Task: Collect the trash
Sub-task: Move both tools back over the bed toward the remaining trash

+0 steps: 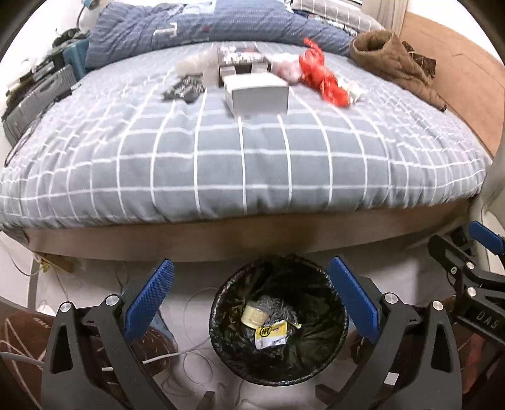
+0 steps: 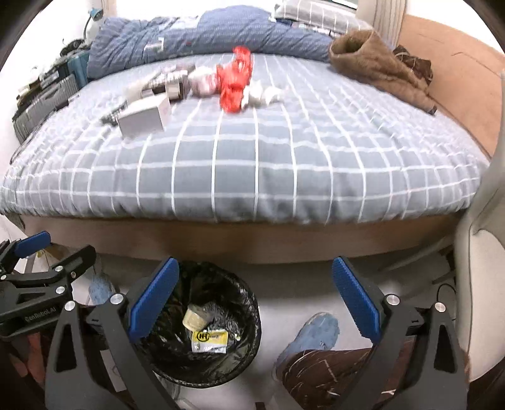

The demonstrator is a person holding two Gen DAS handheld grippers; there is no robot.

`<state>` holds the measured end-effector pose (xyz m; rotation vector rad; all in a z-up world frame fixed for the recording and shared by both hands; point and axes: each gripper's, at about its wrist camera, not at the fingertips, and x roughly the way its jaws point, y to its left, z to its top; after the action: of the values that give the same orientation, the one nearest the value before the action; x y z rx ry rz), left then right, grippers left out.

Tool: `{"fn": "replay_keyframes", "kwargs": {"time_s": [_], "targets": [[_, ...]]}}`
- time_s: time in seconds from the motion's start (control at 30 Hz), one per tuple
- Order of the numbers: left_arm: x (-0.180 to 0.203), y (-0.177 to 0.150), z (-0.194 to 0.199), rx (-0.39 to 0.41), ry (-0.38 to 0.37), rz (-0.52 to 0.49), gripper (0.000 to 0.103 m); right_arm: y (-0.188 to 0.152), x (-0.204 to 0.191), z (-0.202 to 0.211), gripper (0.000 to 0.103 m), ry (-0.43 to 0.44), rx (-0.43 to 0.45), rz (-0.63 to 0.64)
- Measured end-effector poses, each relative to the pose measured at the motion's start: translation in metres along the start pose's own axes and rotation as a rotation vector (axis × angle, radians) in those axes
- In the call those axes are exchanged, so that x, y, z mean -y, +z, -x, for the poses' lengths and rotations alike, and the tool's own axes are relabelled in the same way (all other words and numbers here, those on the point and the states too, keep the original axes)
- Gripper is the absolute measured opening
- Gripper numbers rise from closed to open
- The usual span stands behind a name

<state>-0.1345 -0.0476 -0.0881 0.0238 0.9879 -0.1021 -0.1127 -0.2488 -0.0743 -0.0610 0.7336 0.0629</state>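
A round bin with a black liner [image 1: 318, 299] stands on the floor at the foot of the bed and holds a pale tape roll [image 1: 254, 315] and a yellow-white wrapper [image 1: 271, 336]. My left gripper [image 1: 251, 299] hangs above the bin, open and empty. My right gripper [image 2: 255, 301] is also open and empty, just right of the bin [image 2: 240, 302]. On the bed lie a white box [image 1: 257, 94], a red plastic bag [image 1: 325, 79], a pinkish bag [image 1: 285, 67], a black wrapper [image 1: 183, 90] and white tissues [image 1: 355, 90]. The box [image 2: 142, 118] and red bag [image 2: 235, 83] also show in the right wrist view.
The bed's grey checked cover [image 1: 221, 164] has a blue duvet [image 1: 221, 28] and a brown garment [image 1: 394, 66] at its back. Suitcases [image 1: 34, 97] stand to the left. Cables [image 1: 189, 353] lie on the floor. A person's blue slipper [image 2: 315, 334] stands beside the bin.
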Motion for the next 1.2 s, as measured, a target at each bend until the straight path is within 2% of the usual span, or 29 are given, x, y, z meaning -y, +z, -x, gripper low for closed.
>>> {"fn": "replay_keyframes", "kwargs": {"time_s": [0.33,0.57,0.87,1.2], "targets": [[-0.004,0.021,0.043,0.058,0.014,0.011,0.097,0.022,-0.002,0.034,0.094,0.016,0.067,0.018],[-0.004,0.038,0.055,0.076,0.022,0.015,0.097,0.039,0.002,0.042,0.094,0.022,0.083,0.004],[-0.004,0.072,0.047,0.073,0.032,0.032,0.097,0.069,0.014,0.03,0.094,0.021,0.08,-0.009],[0.004,0.123,0.007,0.058,0.026,0.045,0.097,0.124,0.028,-0.019,0.094,0.023,0.07,-0.013]]}}
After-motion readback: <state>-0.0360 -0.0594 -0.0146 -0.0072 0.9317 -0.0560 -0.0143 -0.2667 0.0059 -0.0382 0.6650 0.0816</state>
